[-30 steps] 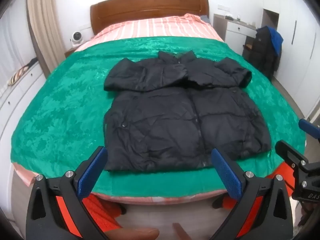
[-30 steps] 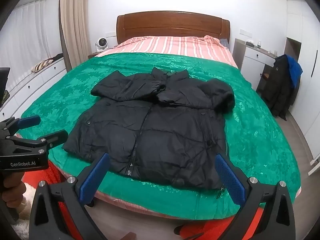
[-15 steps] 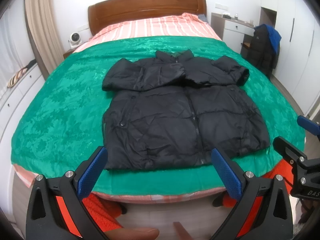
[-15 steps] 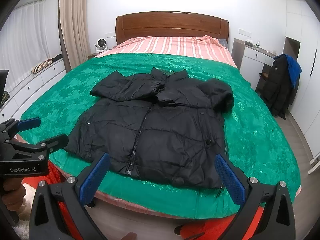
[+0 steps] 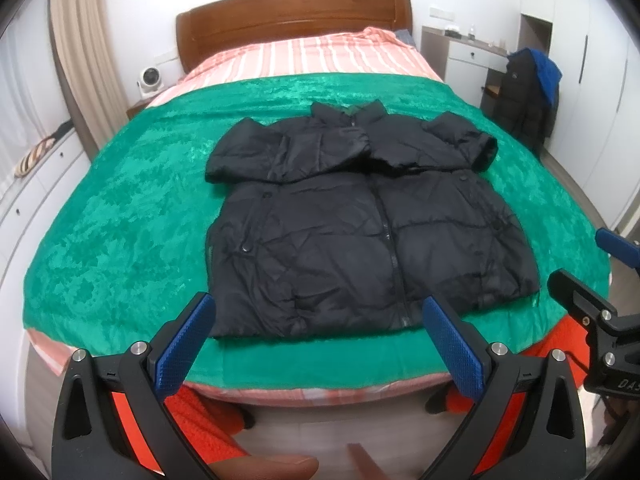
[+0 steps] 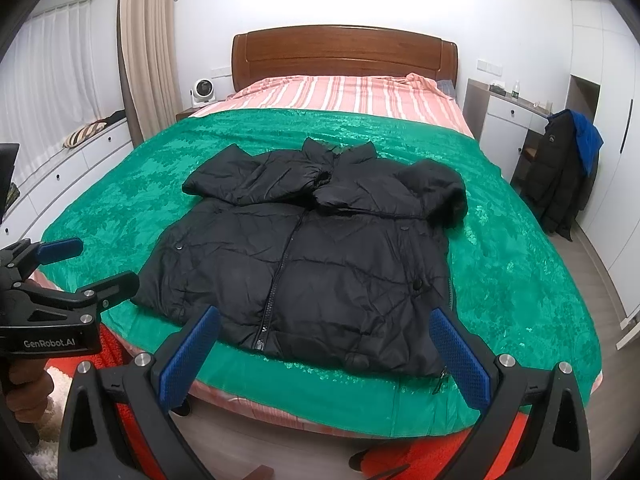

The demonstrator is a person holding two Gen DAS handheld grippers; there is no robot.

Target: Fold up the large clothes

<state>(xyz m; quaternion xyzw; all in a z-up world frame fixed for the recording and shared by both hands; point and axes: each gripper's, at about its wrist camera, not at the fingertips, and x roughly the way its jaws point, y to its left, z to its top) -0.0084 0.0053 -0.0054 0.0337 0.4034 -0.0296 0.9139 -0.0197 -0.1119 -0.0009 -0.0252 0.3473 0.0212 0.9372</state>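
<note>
A black puffer jacket [image 5: 360, 220] [image 6: 316, 256] lies flat on the green bedspread [image 5: 132, 216] [image 6: 516, 272], zipped, collar toward the headboard, both sleeves folded across the chest. My left gripper [image 5: 320, 340] hangs open over the bed's foot edge, just short of the jacket's hem, nothing between its blue pads. My right gripper [image 6: 324, 344] is open too, near the hem's right half, empty. Each gripper shows at the edge of the other's view: the right gripper [image 5: 592, 292] and the left gripper [image 6: 60, 276], which a hand holds.
The wooden headboard [image 6: 344, 52] and striped pink sheet [image 6: 344, 96] are at the far end. A white desk [image 6: 508, 120] and a chair draped with dark and blue coats [image 6: 564, 172] stand on the right. White drawers [image 6: 60, 176] line the left. Orange-clad legs [image 5: 200, 420] show below.
Both grippers have drifted slightly; the jacket sits a little further left in the left wrist view. The jacket itself has not moved.
</note>
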